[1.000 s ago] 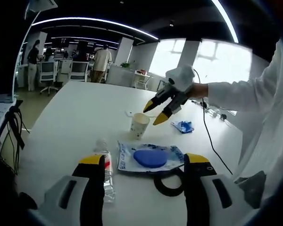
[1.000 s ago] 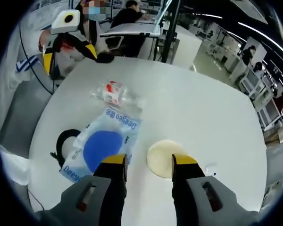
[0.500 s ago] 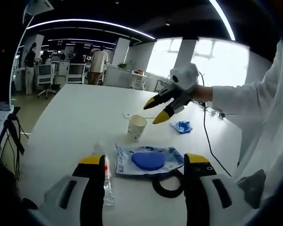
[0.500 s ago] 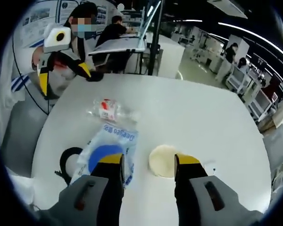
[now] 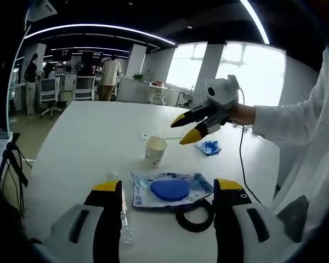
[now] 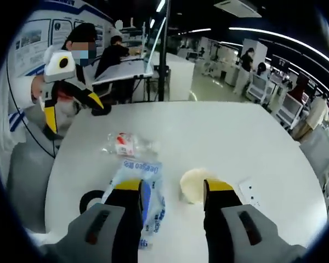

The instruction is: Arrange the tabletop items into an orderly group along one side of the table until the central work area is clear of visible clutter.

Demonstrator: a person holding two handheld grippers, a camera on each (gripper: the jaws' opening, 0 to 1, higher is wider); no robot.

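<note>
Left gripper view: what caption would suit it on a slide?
Open left gripper faces a blue-disc packet, paper cup and black ring on a white table.

White table [image 5: 88, 137] — cup [image 5: 155, 150], pouch [image 5: 170, 189], bottle [image 6: 129, 144]

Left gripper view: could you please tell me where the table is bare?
Bare: the wide stretch of table beyond the paper cup. Crowded: the near edge, where bottle, blue packet and black ring cluster.

Plastic bottle [image 5: 122, 216] half hidden behind left gripper's [image 5: 167, 189] near jaw. Black tape ring [image 6: 91, 198] and blue-disc packet [image 6: 148, 189] partly covered by right gripper [image 6: 170, 186]. Packet print was unreadable.
</note>
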